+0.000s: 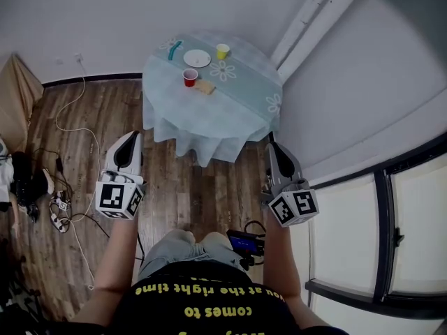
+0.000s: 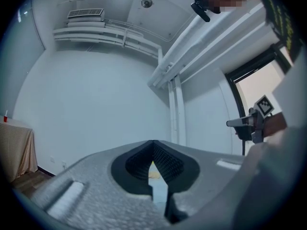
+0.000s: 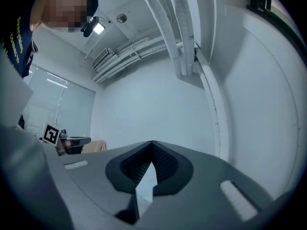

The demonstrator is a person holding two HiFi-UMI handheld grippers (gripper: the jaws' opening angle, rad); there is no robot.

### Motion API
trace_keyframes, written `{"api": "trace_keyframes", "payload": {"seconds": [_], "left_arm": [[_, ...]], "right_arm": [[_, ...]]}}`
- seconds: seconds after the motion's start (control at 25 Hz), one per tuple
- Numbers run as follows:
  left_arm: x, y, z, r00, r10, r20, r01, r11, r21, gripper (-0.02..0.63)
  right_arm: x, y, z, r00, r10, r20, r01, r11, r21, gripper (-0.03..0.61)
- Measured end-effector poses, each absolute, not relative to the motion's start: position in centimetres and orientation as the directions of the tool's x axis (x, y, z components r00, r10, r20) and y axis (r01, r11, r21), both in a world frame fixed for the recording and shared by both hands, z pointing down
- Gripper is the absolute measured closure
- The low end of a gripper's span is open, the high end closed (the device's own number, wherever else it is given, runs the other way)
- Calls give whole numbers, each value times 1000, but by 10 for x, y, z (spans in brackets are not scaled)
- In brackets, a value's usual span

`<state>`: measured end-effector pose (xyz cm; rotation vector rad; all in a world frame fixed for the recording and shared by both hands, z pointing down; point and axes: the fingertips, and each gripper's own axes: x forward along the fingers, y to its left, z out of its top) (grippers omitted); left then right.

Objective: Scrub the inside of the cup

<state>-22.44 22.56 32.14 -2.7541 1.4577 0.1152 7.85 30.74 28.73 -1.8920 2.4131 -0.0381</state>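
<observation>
1. Underfoot, wooden plank floor [image 1: 209, 187], dark brown, covered the room up to the white walls.
2. Round table [image 1: 237, 110], draped in a pale blue cloth with white flower prints, stood against the far wall near the corner.
3. Person [image 1: 209, 306], seen from above in a black shirt with yellow lettering, stood well back from the table with both forearms stretched forward.
4. Left gripper [image 1: 130, 138], grey with a marker cube at its rear, was held in the air over the floor, well short of the table. Its jaws were pressed together with nothing between them, as its own view confirmed [image 2: 153, 145].
5. Right gripper [image 1: 274, 149], of matching build, was held level with the left one and well apart from it. Its jaws were likewise pressed together and empty [image 3: 152, 145].
6. White cable [image 1: 70, 124] trailed across the floor at the left from a wall socket.
7. Black device [image 1: 244, 243] lay on the floor just beside the person's right leg.
8. White plate [image 1: 197, 58] sat on the far part of the tabletop.
9. Tan sponge [image 1: 204, 86] lay flat, just beside the red cup.
10. Red cup [image 1: 190, 77] stood upright on the table, in front of the plate, untouched.
11. Yellow cup [image 1: 223, 51] stood upright, right of the plate.
12. Teal long-handled item [image 1: 174, 49] lay left of the plate; its kind could not be told.
</observation>
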Motion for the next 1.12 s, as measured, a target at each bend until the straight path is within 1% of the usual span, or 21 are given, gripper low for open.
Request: {"api": "trace_keyframes", "payload": {"seconds": [0.4,0.56,1.12], "left_arm": [[-227,228,332,557,-829,-55,-829,-559,26,612],[-227,228,332,553,-832,-51,-832,-554,14,612],[-228,191,338,487,-872,-38,-873,-487,-6,612]], "right_arm": [[69,305,299,-260,-965,-18,-963,261,-72,573],[71,300,300,-269,-963,-29,-959,270,-88,574],[71,233,310,-356,-934,-35,-928,358,-105,574]]}}
